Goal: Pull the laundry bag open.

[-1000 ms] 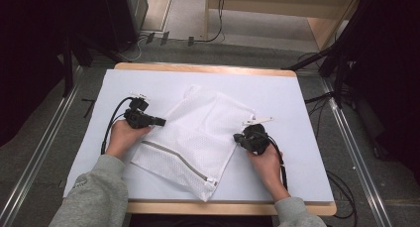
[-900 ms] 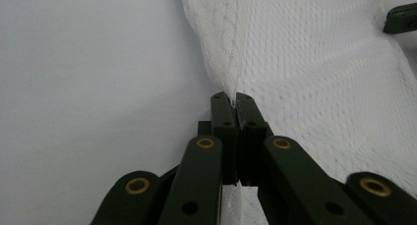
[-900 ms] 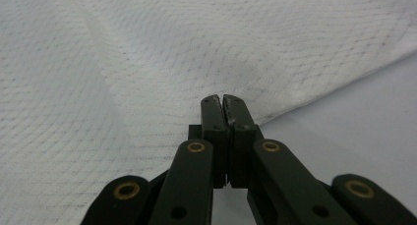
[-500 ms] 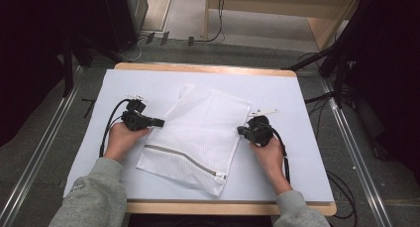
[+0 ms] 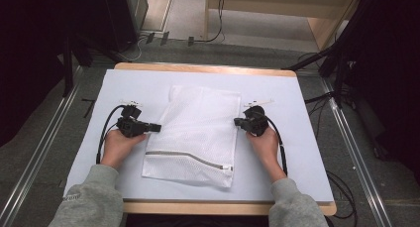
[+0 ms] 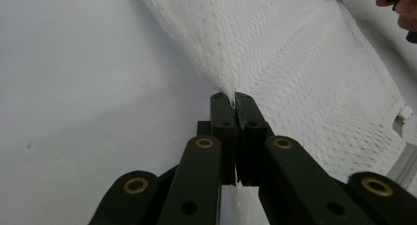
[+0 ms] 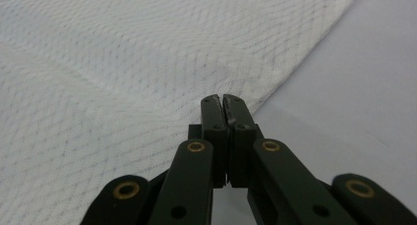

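On the desk, covered by one pale sheet, lies one white mesh bag, roughly midway between the left and right edges and reaching from the middle toward the near edge, its single zipper running across the near end. At the bag's left edge the left gripper has its jaws pressed together on a pinch of mesh; the left gripper view shows the fabric puckering right at the tips. At the bag's right edge the right gripper is likewise clamped tight on the mesh border, seen up close in the right gripper view where the net ridges toward the tips. The work in hand looks like squaring the bag up on the desk by its two side edges. The risks, as I judge them: each hold is only a thin nip of slippery net, so a pull outward could let one edge slide free and leave the bag skewed; uneven pulling by the two hands could twist or wrinkle it; a hard tug could snag or tear the mesh; dragging could also shift the sheet beneath. Count: one bag, one zipper, two grippers, two hands, one desk.
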Action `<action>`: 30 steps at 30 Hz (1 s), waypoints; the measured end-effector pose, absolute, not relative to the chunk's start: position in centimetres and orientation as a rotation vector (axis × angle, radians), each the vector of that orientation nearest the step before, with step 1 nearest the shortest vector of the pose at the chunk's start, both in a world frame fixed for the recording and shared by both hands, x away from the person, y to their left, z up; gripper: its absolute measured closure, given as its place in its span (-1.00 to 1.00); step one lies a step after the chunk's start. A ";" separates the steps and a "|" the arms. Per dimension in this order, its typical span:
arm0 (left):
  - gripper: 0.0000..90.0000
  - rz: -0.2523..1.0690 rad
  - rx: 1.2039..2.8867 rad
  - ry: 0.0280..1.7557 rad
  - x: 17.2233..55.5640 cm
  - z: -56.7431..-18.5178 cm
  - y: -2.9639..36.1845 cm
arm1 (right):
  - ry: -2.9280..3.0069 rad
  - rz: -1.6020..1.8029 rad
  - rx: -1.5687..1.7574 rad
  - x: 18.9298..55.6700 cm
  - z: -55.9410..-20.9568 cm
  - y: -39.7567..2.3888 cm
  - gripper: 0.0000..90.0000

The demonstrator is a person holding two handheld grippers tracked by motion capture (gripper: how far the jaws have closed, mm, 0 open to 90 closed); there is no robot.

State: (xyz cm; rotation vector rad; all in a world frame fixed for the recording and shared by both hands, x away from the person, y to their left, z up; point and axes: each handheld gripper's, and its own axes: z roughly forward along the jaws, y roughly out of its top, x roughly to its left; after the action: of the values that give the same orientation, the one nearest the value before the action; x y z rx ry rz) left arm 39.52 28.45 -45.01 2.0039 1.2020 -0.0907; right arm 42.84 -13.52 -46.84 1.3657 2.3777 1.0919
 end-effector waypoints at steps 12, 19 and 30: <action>0.66 -0.017 1.974 1.229 39.2 -43.7 30.0 | 2.401 1.088 1.355 44.2 -46.9 -12.3 1.00; 0.90 0.001 1.941 1.220 42.0 -42.8 28.9 | 2.411 1.091 1.348 44.1 -47.0 -12.3 1.00; 0.93 0.012 1.966 1.272 44.9 -45.3 27.3 | 2.430 1.108 1.347 43.5 -46.8 -12.4 1.00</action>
State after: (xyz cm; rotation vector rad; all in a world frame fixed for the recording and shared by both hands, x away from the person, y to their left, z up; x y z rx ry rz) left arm 44.93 27.28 -45.30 1.9661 1.2723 0.0121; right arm 43.47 -12.35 -46.81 1.3471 2.4299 1.1078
